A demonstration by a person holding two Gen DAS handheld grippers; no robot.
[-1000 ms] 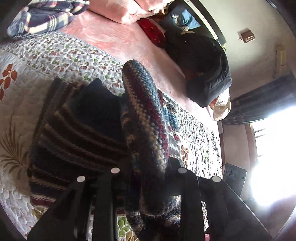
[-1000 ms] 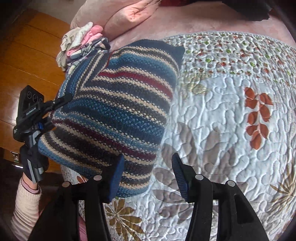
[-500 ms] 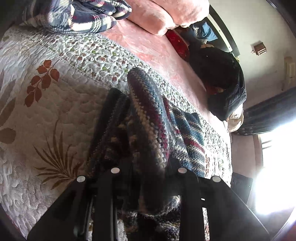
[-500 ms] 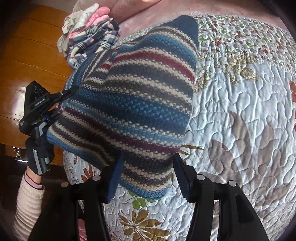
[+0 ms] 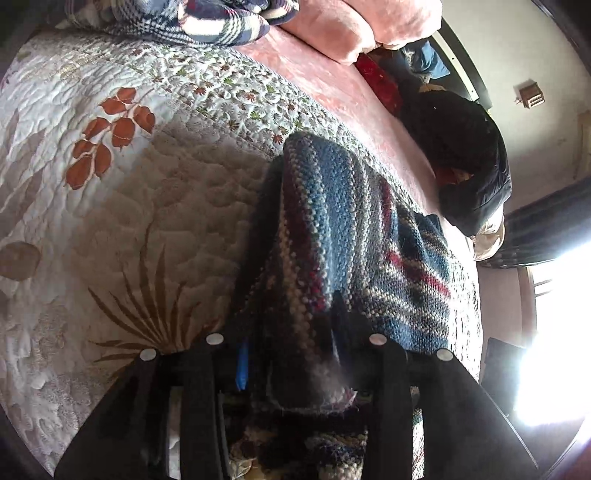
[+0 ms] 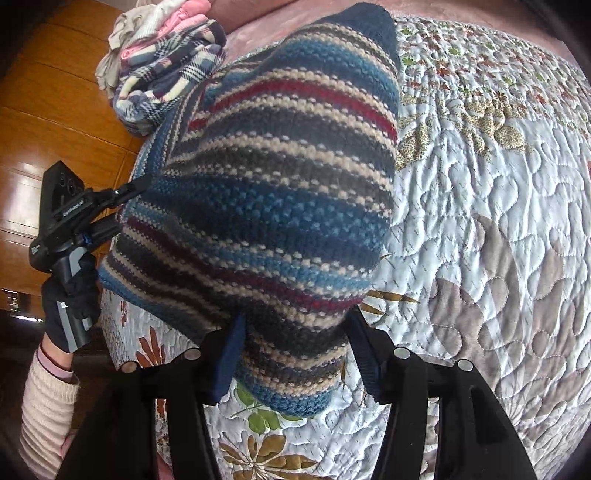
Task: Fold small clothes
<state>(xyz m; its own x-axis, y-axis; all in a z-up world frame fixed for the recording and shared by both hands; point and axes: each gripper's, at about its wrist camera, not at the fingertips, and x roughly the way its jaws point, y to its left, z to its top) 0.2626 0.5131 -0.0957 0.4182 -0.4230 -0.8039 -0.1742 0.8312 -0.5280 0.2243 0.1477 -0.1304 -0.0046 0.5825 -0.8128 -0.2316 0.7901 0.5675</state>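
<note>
so the striped knit sweater [image 6: 280, 206] is up off the quilt [image 6: 498, 229], stretched between the two grippers. the right gripper [image 6: 295, 354] has its blue-padded fingers [image 6: 229, 354] on either side of a bunched lower edge of the knit, and the fabric fills the gap between them, so it looks clamped on the sweater. from there the knit spreads up and away ahead of the jaws, with its dark blue corner at the far end.

off to the left of the right jaws you can see the left gripper [image 6: 136, 186] pinching the side edge of the same sweater, held by a dark-gloved hand [image 6: 72, 295] with a cream ribbed sleeve [image 6: 46, 410] below it.

in the left wrist view the left gripper [image 5: 291, 354] has a thick fold of the sweater [image 5: 332, 236] packed right between its fingers, so it's closed on the knit too. the rest drapes forward and to the right of the jaws, down onto the quilt [image 5: 110, 206].

ahead and left of the left jaws there's a plaid garment [image 5: 207, 18] at the far end of the quilt, next to a pink pillow [image 5: 354, 26]. farther ahead and to the right sits a dark jacket [image 5: 469, 155] on the pink bedsheet [image 5: 332, 92]. in the right view the plaid one sits in a pile of clothes [image 6: 162, 70] beyond the sweater, up and left of the jaws.
</note>
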